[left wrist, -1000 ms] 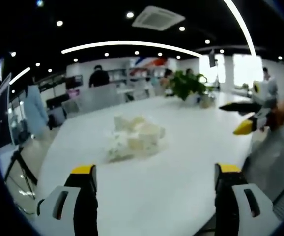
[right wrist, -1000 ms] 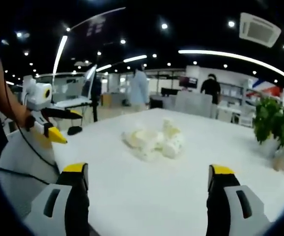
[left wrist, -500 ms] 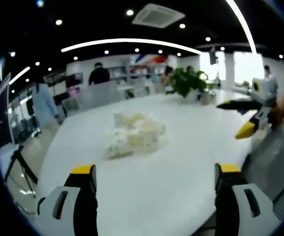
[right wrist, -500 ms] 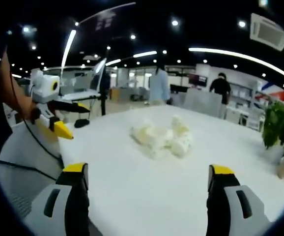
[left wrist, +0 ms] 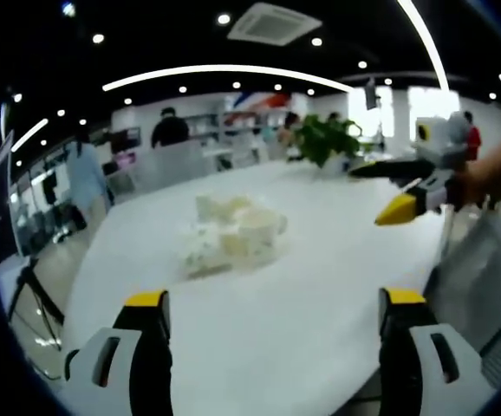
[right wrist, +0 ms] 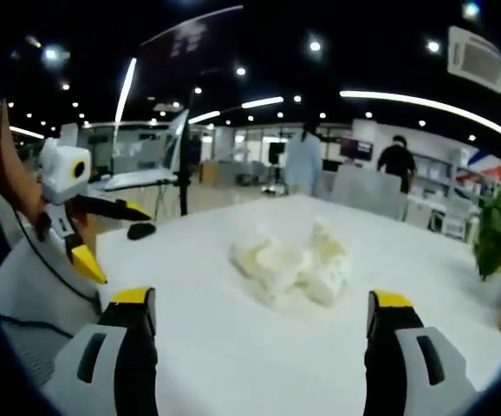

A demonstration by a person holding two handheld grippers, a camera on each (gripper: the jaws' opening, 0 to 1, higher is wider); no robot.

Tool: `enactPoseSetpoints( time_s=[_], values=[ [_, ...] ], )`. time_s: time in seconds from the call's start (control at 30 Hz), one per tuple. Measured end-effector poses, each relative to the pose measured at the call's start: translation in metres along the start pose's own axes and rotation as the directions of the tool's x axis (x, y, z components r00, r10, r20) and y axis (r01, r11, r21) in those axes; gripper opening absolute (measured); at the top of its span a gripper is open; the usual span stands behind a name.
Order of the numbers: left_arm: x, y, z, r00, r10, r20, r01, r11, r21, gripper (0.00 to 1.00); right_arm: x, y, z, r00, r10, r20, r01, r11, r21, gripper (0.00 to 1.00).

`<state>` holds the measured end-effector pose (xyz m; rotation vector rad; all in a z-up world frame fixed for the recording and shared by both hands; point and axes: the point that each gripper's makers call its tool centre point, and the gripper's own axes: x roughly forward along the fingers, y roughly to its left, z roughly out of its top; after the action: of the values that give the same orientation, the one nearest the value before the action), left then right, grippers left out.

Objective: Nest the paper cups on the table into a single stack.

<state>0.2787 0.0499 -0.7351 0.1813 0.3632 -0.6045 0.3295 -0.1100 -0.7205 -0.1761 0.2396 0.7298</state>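
Your right tongs [left wrist: 398, 192] have swung in over the counter [left wrist: 320, 286] since a second ago. Both pairs stand apart, empty. The paper cups [left wrist: 231, 236] lie heaped at twelve o'clock, well beyond your left tongs [left wrist: 272, 303].

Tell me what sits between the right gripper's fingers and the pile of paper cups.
Nothing: in the right gripper view, bare white table top runs from the right gripper to the pile of white paper cups.

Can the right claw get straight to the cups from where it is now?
Probably yes. The right claw is open and faces the cups across bare table. The left claw sits off to the side, out of that path.
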Motion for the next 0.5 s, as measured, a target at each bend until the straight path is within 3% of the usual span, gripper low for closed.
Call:
enactPoseSetpoints(
  time_s=[0.5],
  values=[
    [0.0,-0.003,-0.001,1.0,-0.009,0.001,0.009,1.0,-0.004,0.99,0.032,-0.009,0.001,1.0,-0.003,-0.015,0.003,1.0,0.009,1.0]
  ],
)
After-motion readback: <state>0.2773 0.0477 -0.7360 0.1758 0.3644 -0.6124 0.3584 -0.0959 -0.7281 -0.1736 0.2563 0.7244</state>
